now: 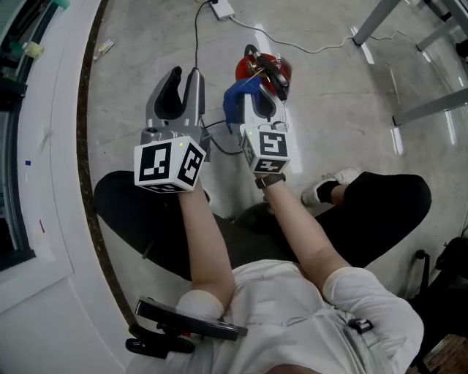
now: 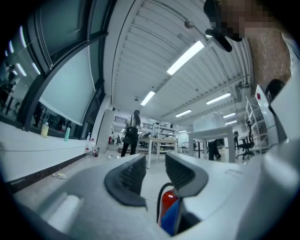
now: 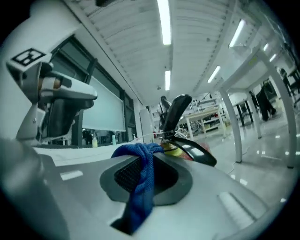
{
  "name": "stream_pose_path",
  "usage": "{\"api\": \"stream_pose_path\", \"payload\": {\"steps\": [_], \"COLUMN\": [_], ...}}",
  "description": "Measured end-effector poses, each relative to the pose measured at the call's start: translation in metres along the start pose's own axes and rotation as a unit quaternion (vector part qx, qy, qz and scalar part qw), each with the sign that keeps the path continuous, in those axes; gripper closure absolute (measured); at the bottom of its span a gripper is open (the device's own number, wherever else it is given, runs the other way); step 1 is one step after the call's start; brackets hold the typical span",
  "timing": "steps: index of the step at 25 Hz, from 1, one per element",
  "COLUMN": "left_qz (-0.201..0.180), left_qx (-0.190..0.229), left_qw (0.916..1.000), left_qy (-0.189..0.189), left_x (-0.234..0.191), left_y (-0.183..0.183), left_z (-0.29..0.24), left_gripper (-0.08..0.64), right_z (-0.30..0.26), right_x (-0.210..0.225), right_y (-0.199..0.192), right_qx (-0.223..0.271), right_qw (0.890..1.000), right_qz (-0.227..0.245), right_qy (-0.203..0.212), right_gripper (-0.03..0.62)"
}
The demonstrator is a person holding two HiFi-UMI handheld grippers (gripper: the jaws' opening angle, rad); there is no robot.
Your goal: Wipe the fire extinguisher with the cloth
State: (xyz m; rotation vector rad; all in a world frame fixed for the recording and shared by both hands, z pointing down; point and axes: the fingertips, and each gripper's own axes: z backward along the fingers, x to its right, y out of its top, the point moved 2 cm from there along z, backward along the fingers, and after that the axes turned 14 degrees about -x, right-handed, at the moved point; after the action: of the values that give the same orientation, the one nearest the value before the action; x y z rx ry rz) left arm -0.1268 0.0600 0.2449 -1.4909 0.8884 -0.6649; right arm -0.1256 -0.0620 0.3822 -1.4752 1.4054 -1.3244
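The red fire extinguisher stands on the floor just beyond my right gripper, its black handle on top. That gripper is shut on a blue cloth, which is close to or touching the extinguisher's near side. In the right gripper view the cloth hangs over the jaws, with the extinguisher's handle right behind it. My left gripper hovers to the left of the extinguisher, open and holding nothing. Low in the left gripper view the red extinguisher and the cloth show past the right-hand jaw.
A black cable runs across the glossy floor to a white power strip. Metal table legs stand at the top right. A white curved ledge runs down the left. A person stands far off among tables.
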Motion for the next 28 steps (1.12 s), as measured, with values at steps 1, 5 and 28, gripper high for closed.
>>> {"api": "stream_pose_path", "payload": {"steps": [1,5,28], "left_qz": [-0.008,-0.008,0.015], "left_qx": [-0.001,-0.022,-0.078], "left_qw": [1.0,0.9997,0.9967], "left_qy": [0.001,-0.005,-0.02], "left_x": [0.001,-0.007,-0.033], "left_y": [0.0,-0.019,-0.072], "left_z": [0.0,-0.004,-0.039], "left_gripper": [0.43,0.431,0.42], "right_z": [-0.001,0.002,-0.08], "right_x": [-0.002,-0.017,0.045], "right_y": [0.001,-0.007,-0.381], "right_qx": [0.014,0.018,-0.439], "right_qw": [1.0,0.99,0.772], "right_qz": [0.019,0.136,0.456], "right_qy": [-0.009,-0.036,0.059], "right_gripper": [0.543,0.545,0.546]}}
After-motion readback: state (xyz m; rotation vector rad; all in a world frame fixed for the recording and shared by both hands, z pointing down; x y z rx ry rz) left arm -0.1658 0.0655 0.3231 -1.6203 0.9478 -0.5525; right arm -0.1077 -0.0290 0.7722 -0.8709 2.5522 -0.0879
